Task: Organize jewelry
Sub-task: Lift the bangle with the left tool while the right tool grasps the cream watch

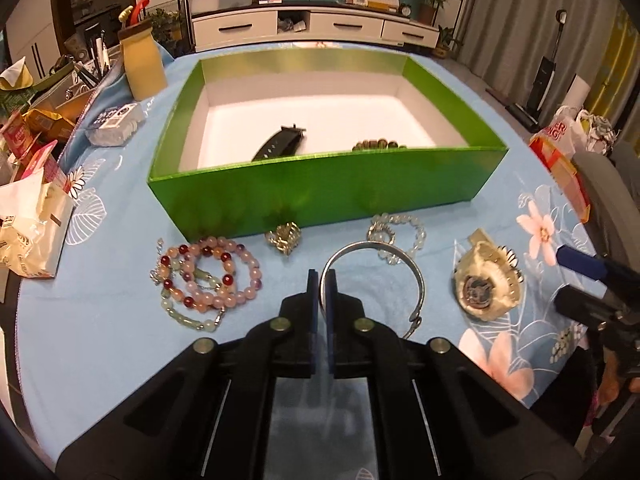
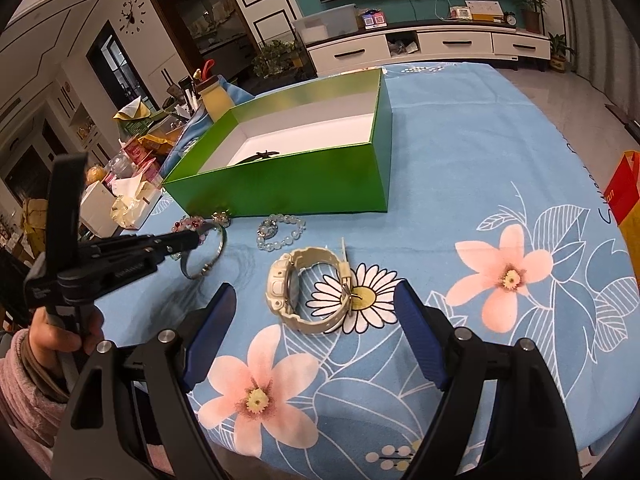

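Observation:
My left gripper [image 1: 322,280] is shut on the left rim of a silver bangle [image 1: 404,258], low over the blue flowered cloth; it also shows in the right wrist view [image 2: 192,240], with the bangle [image 2: 218,250]. A green box [image 1: 320,196] stands behind, holding a black watch strap [image 1: 280,144] and a dark bead bracelet [image 1: 378,145]. In front of it lie pink and red bead bracelets [image 1: 208,276], a gold brooch [image 1: 284,236], a clear bead bracelet [image 1: 396,236] and a cream watch [image 1: 484,284]. My right gripper [image 2: 314,300] is open, just short of the cream watch [image 2: 308,292].
Clutter of boxes, packets and a yellow jar [image 1: 142,60] lines the table's left edge. A red and orange bag [image 2: 626,188] sits at the right edge. The box [image 2: 280,192] stands mid-table in the right wrist view.

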The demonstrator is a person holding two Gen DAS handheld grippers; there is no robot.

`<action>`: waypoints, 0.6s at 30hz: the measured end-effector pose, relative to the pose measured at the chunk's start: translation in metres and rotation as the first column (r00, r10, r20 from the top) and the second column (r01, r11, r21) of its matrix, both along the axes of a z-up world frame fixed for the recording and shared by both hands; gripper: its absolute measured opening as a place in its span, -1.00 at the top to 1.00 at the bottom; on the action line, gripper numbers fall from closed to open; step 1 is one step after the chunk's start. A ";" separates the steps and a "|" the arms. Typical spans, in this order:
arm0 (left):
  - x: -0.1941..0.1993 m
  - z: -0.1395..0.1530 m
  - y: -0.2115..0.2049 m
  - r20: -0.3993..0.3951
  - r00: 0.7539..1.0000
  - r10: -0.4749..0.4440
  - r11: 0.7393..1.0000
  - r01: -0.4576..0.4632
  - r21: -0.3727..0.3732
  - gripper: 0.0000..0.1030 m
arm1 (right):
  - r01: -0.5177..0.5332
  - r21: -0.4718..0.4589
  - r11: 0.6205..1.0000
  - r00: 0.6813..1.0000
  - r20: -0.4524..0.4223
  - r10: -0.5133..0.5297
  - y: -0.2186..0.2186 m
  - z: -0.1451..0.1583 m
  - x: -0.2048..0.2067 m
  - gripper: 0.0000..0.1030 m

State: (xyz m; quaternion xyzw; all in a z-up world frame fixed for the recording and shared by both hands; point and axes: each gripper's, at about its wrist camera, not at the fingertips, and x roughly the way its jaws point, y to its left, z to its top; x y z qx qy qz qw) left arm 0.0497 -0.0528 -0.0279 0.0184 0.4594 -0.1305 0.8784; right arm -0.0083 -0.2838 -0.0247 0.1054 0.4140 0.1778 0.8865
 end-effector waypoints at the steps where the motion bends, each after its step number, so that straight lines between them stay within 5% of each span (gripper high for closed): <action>1: 0.001 0.003 0.001 0.001 1.000 0.000 1.000 0.000 -0.008 0.95 | -0.001 -0.001 1.000 1.000 0.000 0.001 0.001 0.000 0.000 -0.58; 18: 0.003 0.017 0.013 0.017 1.000 0.016 0.999 -0.015 -0.030 0.95 | -0.091 -0.047 0.995 0.996 0.009 0.092 0.017 -0.008 -0.001 -0.58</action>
